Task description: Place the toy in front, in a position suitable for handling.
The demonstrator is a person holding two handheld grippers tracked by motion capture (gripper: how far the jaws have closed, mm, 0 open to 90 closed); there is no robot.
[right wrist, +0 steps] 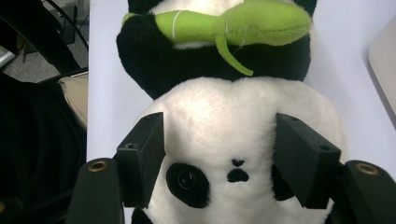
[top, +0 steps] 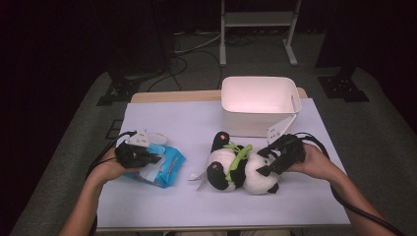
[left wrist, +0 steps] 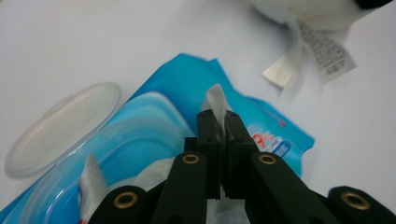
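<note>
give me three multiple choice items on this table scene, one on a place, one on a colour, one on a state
1. Where does the white bin stand?
A. at the table's far edge, beyond the toy panda
B. beside the wipes pack
C. on the floor

2. What colour is the stalk that the panda hugs?
A. red
B. green
C. yellow

3. What is the left claw doing?
A. standing wide open
B. shut on the pack's lid
C. shut on a wipe

Answers: 1 A, the high view shows the bin behind the panda; 2 B, it is bright green in the right gripper view; 3 C, the left gripper view shows the jaws pinching the white sheet, with the lid flipped open beside them.
</note>
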